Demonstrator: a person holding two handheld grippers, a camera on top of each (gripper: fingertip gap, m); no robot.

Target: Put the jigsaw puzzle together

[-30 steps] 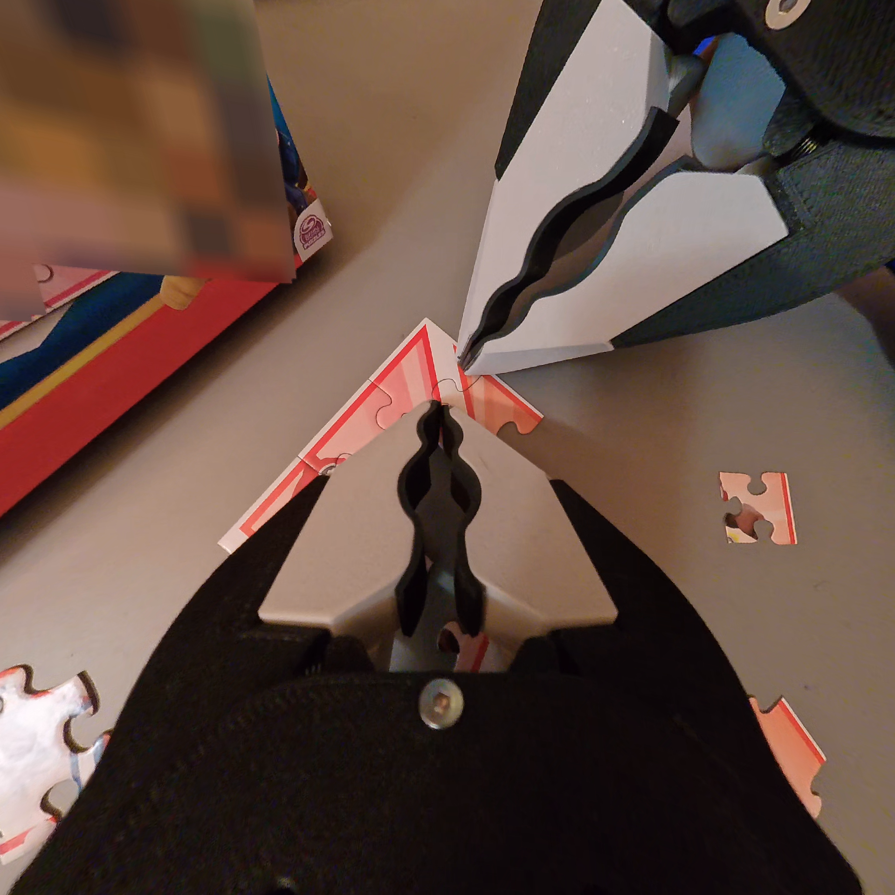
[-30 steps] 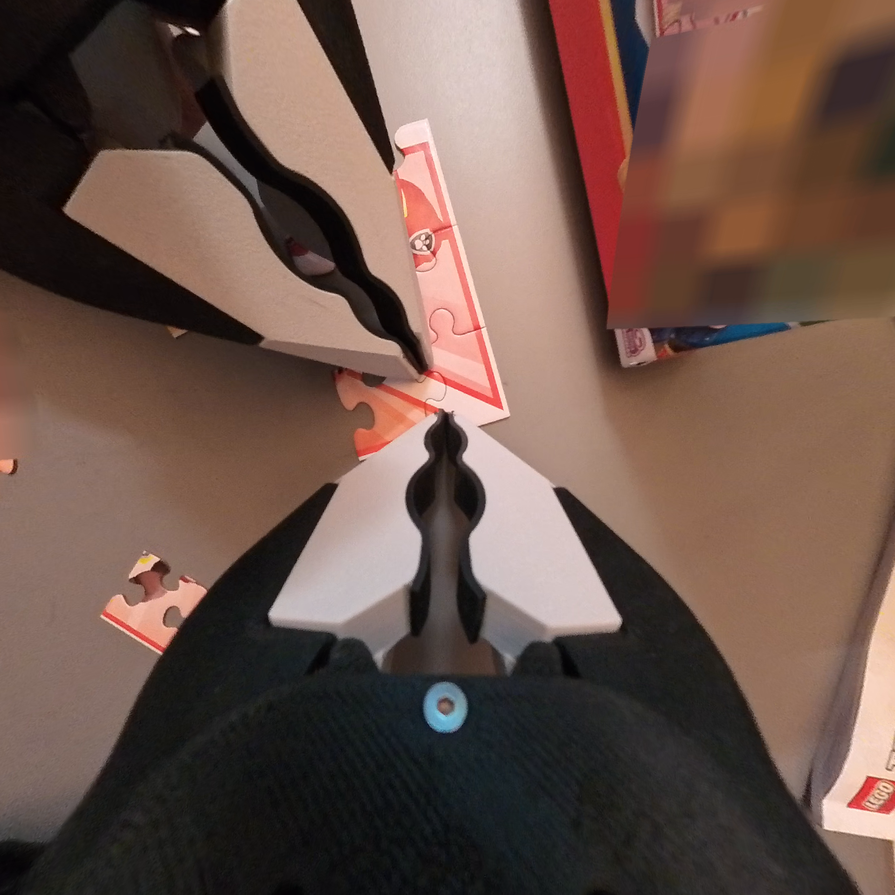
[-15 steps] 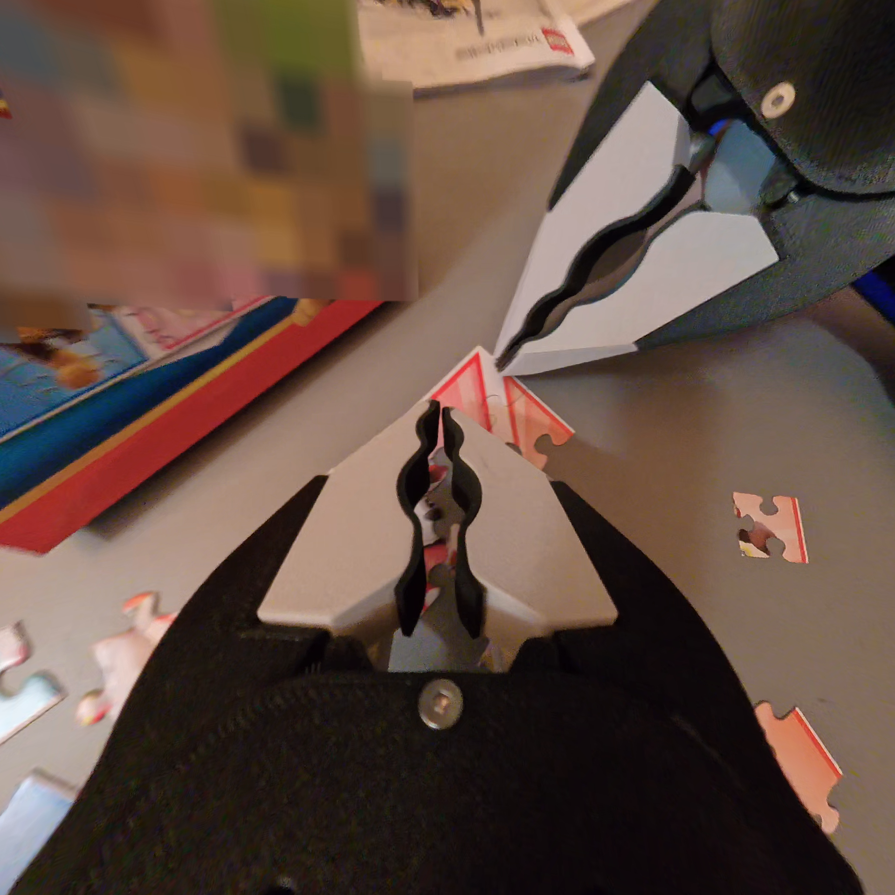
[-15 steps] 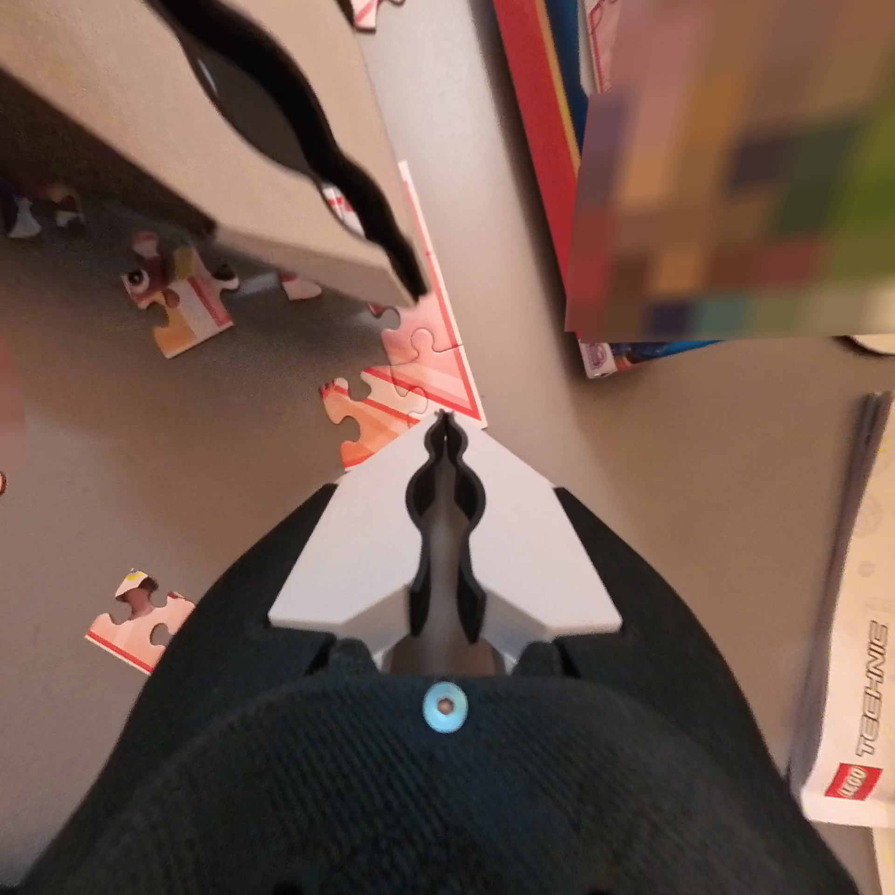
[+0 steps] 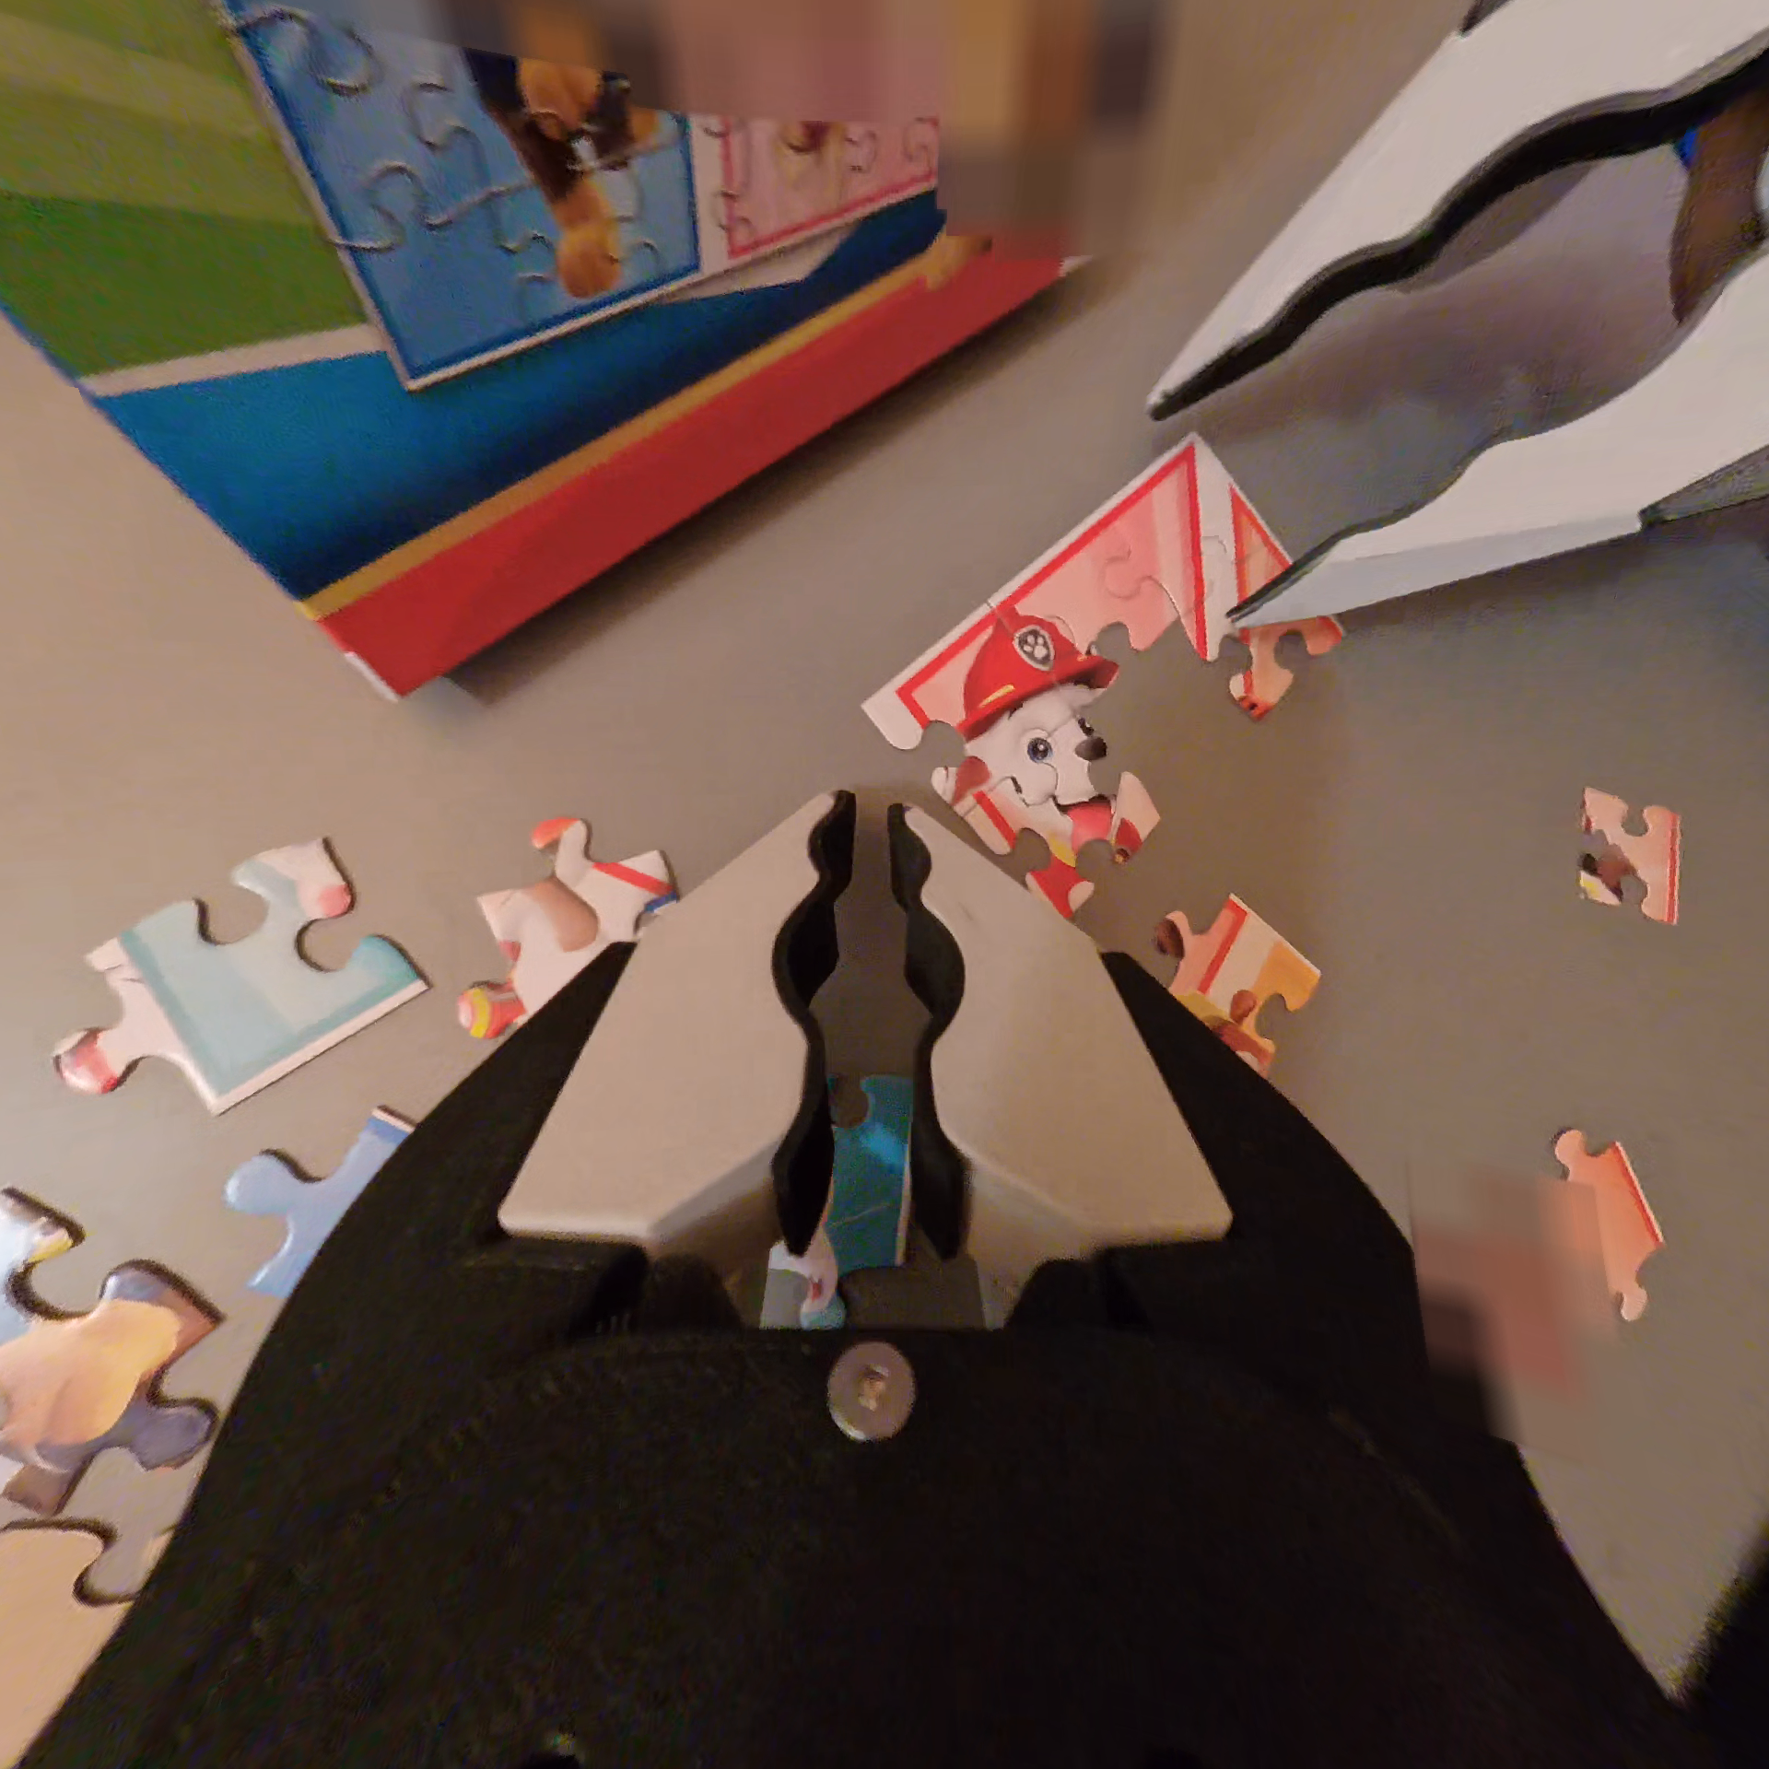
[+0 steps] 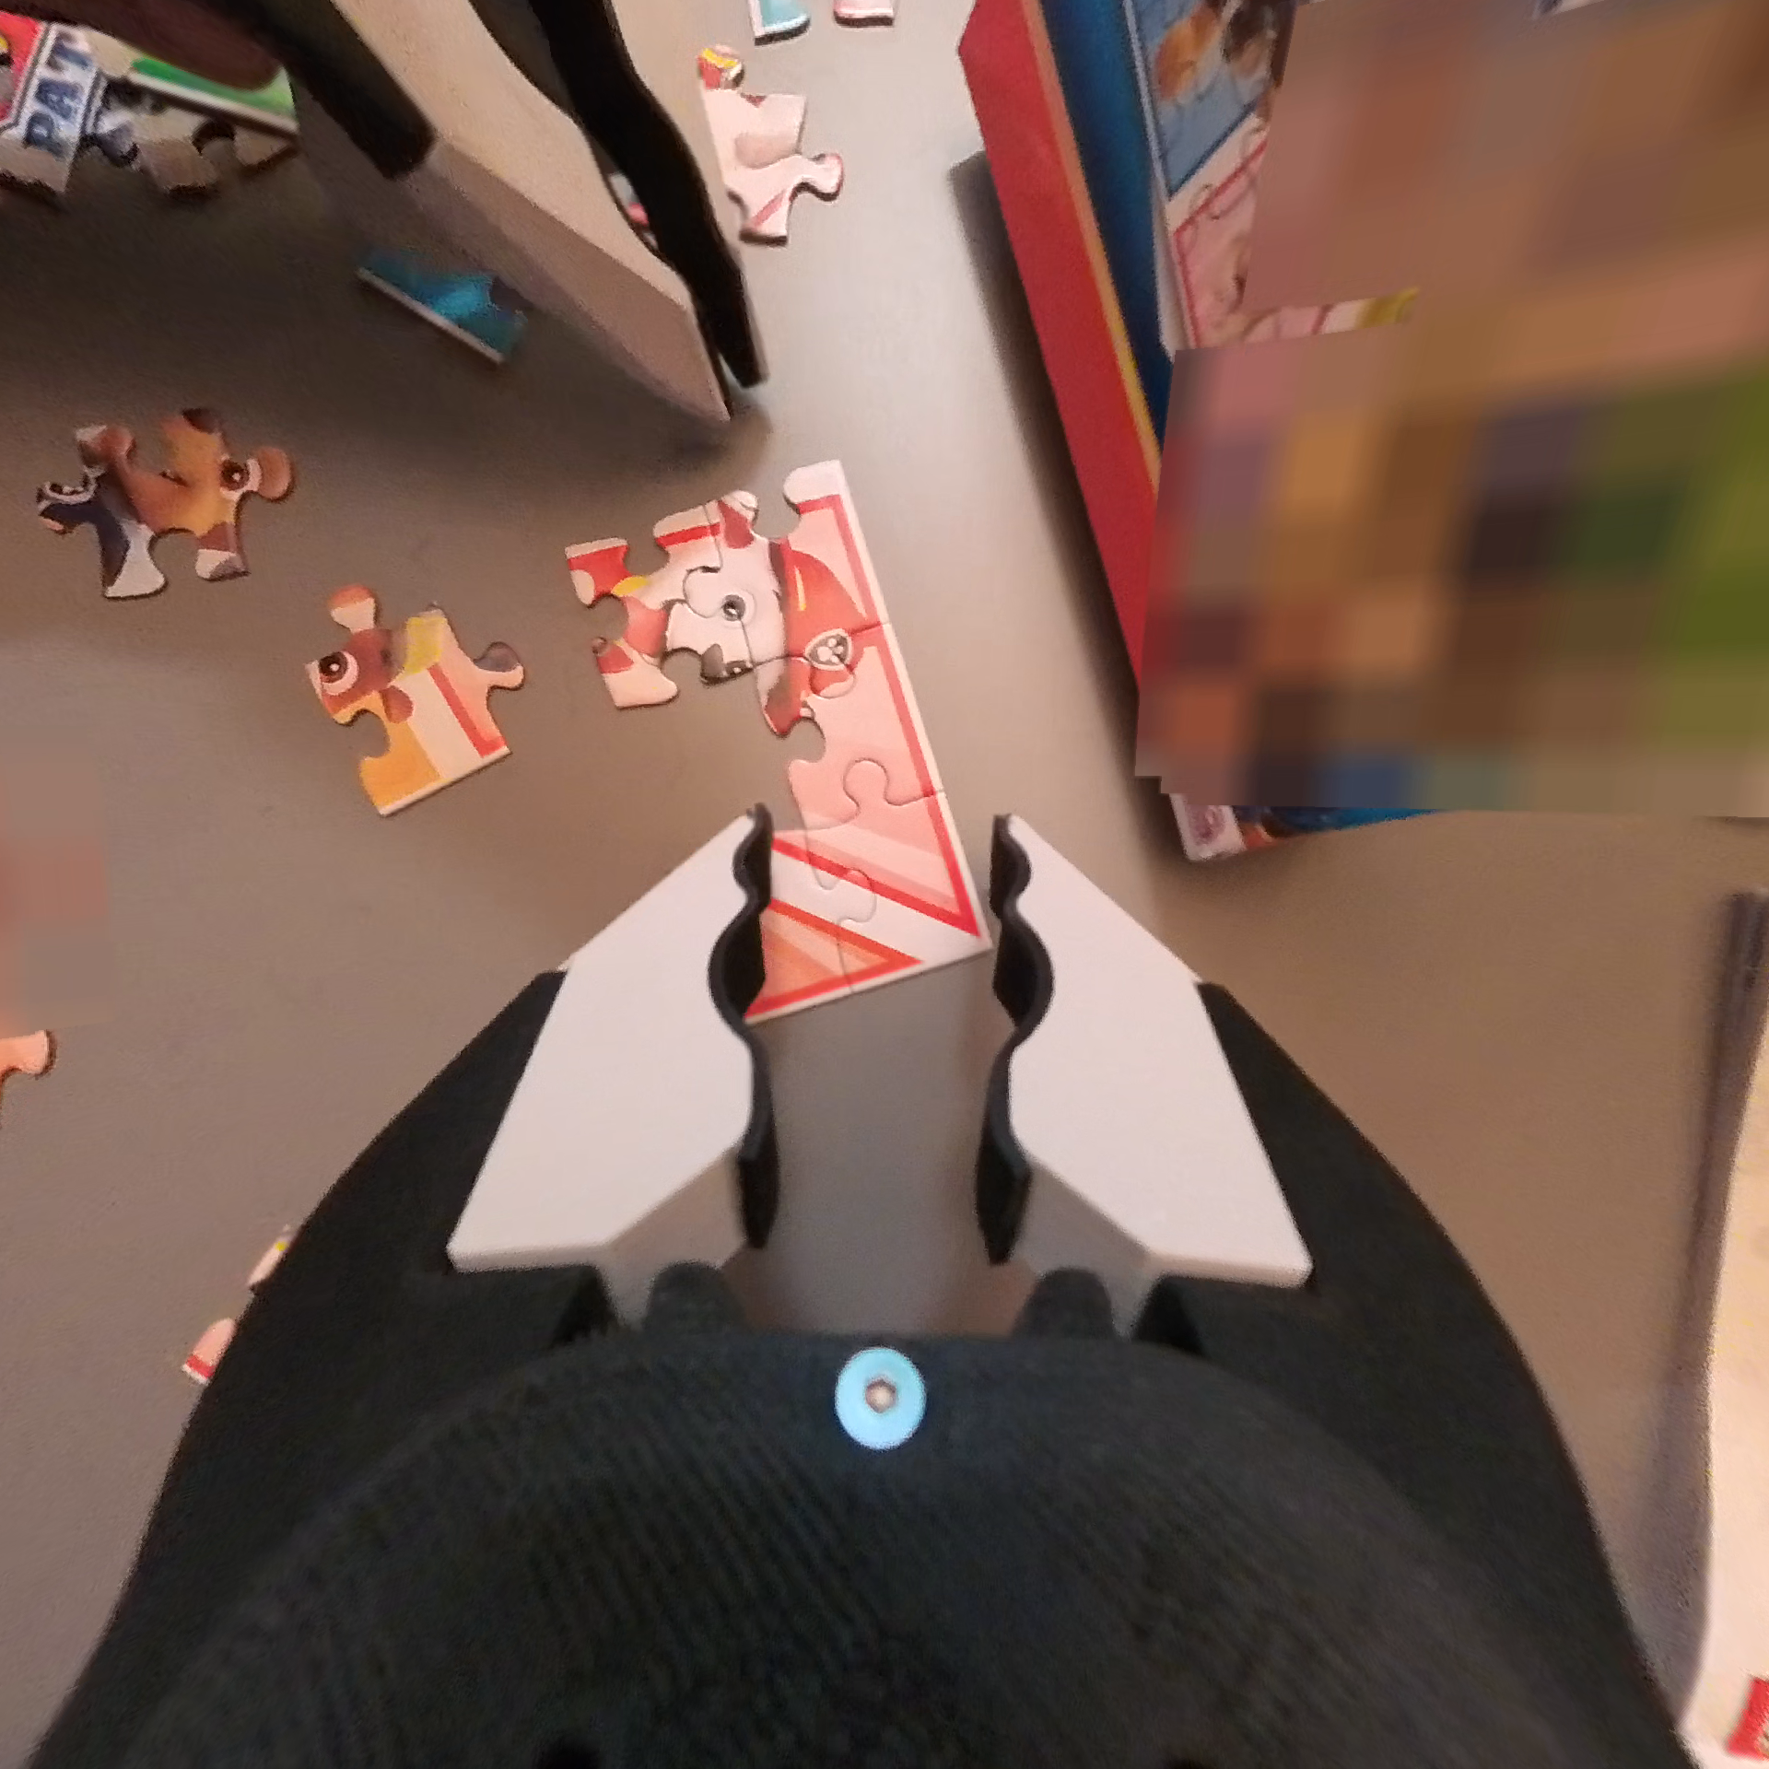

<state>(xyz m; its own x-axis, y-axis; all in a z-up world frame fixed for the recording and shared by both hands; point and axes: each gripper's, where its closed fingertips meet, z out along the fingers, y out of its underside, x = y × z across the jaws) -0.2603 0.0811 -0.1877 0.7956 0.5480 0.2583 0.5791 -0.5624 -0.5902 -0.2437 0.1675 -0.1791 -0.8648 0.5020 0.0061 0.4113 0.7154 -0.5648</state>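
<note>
A joined cluster of puzzle pieces [image 6: 842, 727], pink with a red border and a white pup in a red helmet, lies flat on the grey tabletop [image 6: 1340, 1053]. Its corner end sits between the fingers of the right gripper [image 6: 876, 823], which stand wide apart above it; the left finger [image 6: 670, 1005] covers part of the corner, and neither pad presses on the cluster. In the left wrist view the same cluster [image 5: 1082, 632] lies just beyond and to the right of the left gripper [image 5: 869, 799], whose fingers are parted by a narrow slit with nothing between the tips. Through that slit, nearer the gripper's body, a teal loose piece [image 5: 866, 1168] shows on the tabletop below.

Loose pieces lie around: an orange and pink one [image 6: 416, 708] left of the cluster, a brown pup one [image 6: 158, 498] farther left, a pale teal one [image 5: 239, 976] and a white and red one [image 5: 565, 919] to the left of the left gripper. A red and blue puzzle box [image 5: 536, 431] stands on the far side of the cluster, close to it in the right wrist view.
</note>
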